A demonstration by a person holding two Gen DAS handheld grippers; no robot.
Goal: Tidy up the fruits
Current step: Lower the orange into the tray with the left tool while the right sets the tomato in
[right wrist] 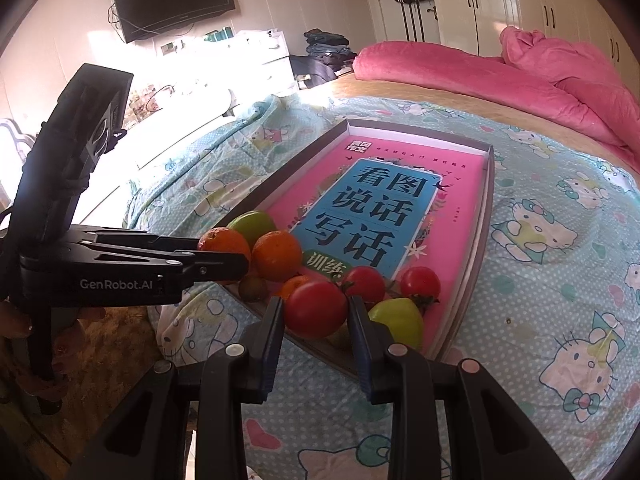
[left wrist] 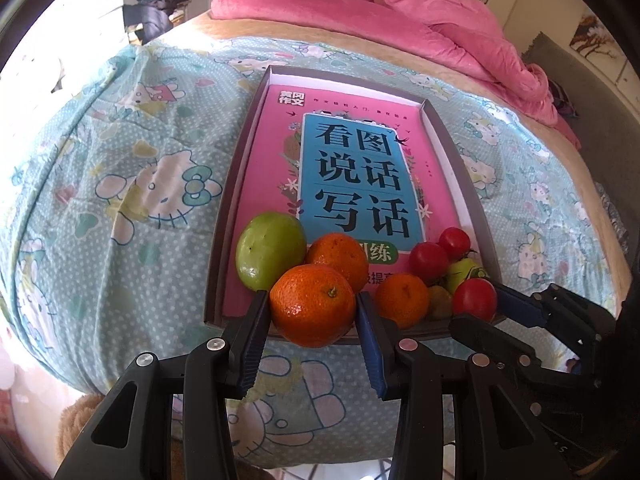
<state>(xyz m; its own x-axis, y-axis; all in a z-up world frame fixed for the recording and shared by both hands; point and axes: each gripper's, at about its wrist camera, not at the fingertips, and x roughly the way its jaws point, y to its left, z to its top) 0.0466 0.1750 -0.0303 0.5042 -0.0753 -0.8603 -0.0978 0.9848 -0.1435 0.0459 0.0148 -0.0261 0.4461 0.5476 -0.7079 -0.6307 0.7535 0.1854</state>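
Left gripper (left wrist: 313,307), fingers clamped on an orange mandarin (left wrist: 312,306) at the six-o'clock edge of the shallow box (left wrist: 472,184) on the bed (left wrist: 120,184); right gripper (right wrist: 316,311), fingers clamped on a red tomato (right wrist: 316,309) at the box's five-o'clock corner.

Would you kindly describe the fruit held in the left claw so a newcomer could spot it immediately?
On the cartoon-cat bedspread lies a shallow box holding a pink book, with fruit piled at its near end. The left claw is shut on an orange at the near rim, the frontmost of three, stem dimple towards the camera.
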